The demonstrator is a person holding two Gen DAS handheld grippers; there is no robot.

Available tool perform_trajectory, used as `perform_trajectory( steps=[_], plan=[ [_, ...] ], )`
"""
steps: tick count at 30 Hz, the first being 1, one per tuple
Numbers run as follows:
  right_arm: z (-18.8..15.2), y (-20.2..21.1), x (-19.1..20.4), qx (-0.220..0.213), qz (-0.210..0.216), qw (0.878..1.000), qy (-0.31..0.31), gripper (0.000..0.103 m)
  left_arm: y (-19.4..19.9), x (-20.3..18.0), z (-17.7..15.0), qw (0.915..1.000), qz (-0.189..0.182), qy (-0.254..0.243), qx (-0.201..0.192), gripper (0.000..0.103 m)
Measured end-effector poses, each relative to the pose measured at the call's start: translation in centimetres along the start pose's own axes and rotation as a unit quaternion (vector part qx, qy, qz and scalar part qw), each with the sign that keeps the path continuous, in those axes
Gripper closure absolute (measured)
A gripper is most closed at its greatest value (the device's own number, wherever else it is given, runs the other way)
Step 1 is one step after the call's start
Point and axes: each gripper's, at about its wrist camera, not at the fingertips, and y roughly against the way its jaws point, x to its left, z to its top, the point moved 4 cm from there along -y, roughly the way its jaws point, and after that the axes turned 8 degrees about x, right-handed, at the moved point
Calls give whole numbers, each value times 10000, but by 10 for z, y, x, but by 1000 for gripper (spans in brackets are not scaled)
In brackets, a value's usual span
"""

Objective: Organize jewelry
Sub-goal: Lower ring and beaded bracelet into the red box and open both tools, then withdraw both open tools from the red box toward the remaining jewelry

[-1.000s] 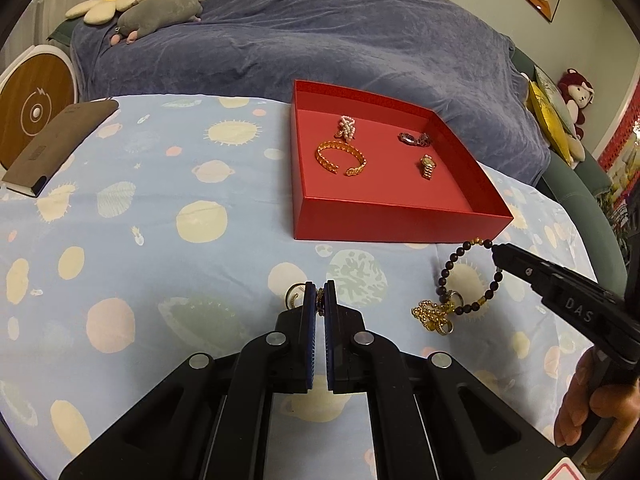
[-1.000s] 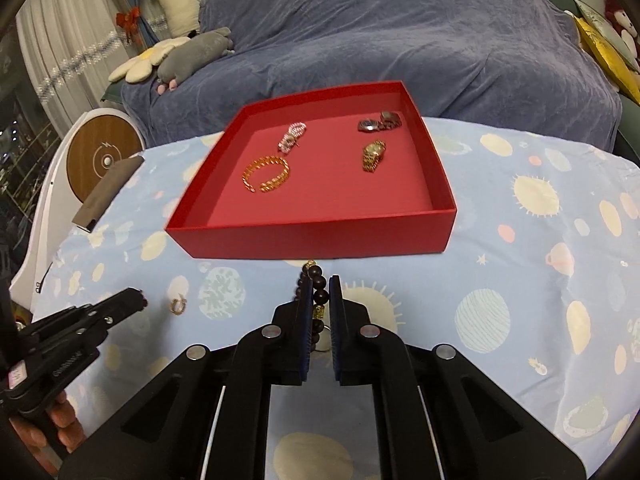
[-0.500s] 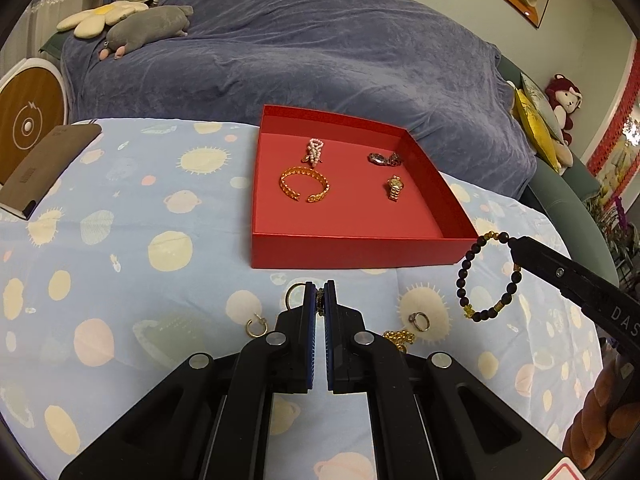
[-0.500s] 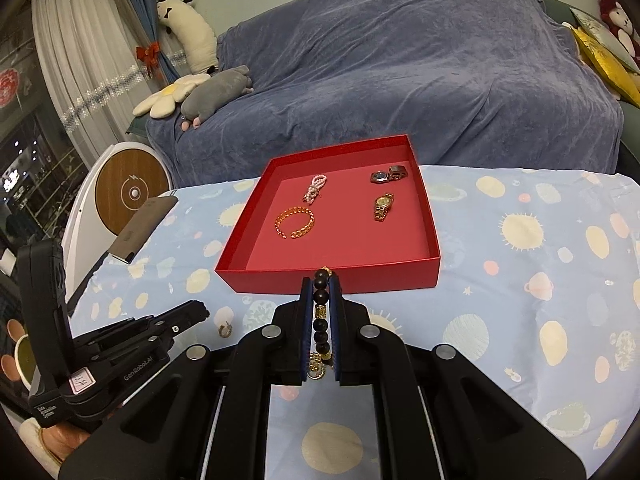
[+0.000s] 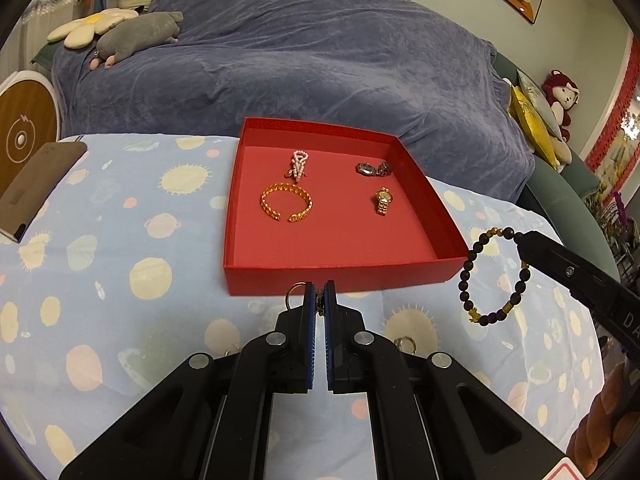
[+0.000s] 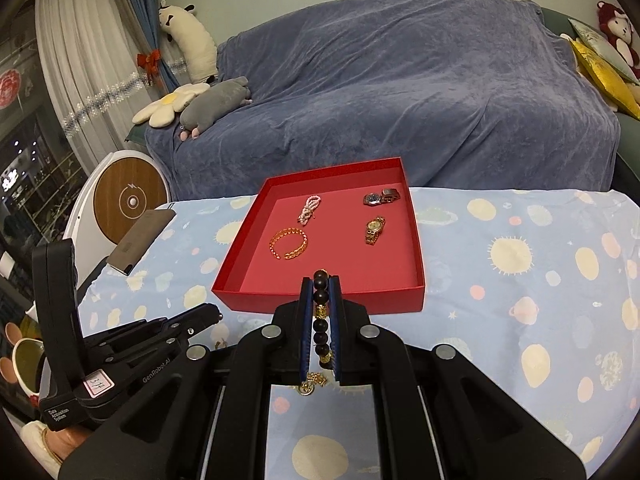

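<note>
Fingers of the left gripper [image 5: 319,294] are pressed nearly together on a small gold hoop earring [image 5: 294,292], whose ring pokes out at the nine o'clock side of the tips, pinched so thin a piece cannot slip. In the right wrist view, the right gripper [image 6: 320,292] is clamped on a dark wooden bead bracelet with gold spacers [image 6: 321,312]; the strand runs along the gap between its fingers. From the left camera the loop hangs free in the air at three o'clock, clear of the bench's pale blue cloth with sun and planet prints [image 5: 120,280]. A small ring [image 5: 405,344] lies on that cloth just at the left gripper's four o'clock. Beyond both tips sits the shallow red cardboard tray [image 5: 320,278], holding a gold open cuff bracelet [image 5: 286,202], a pink pearl strand [image 5: 299,163], a gold wristwatch [image 5: 383,200] and a silver wristwatch [image 5: 372,168], spaced apart, likely so nothing tangles. Both held pieces look bound for the tray's bare near half.
</note>
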Motion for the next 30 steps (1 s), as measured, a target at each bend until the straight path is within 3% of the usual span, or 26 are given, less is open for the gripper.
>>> perform_trajectory(
  steps=[8,16,19,22,23,25,28,30],
  plan=[
    [44,-46,-12,76,128,9998,-136,96,-32,6,47,9997,233,-118,19,101],
    [40,-107,-31,531,-6,9983,-233,96,-82,13,59,9987,293,-249,338,101],
    [35,-119,-39,640,-301,9973,-176,95,-91,16,59,9983,338,-256,408,100],
    [33,-116,-46,566,-721,9957,-95,91,-92,23,58,9984,355,-116,420,87],
    [34,-112,-48,530,-750,9957,-125,88,-90,25,59,9985,371,-74,407,73],
    [35,-102,-52,438,-751,9960,-215,79,-80,31,61,9986,441,31,277,56],
    [36,-78,-52,290,-754,9965,-200,76,-57,39,66,9988,452,191,50,46],
    [34,-59,-50,160,-793,9966,-157,71,-40,44,65,9986,394,353,-93,45]
  ],
)
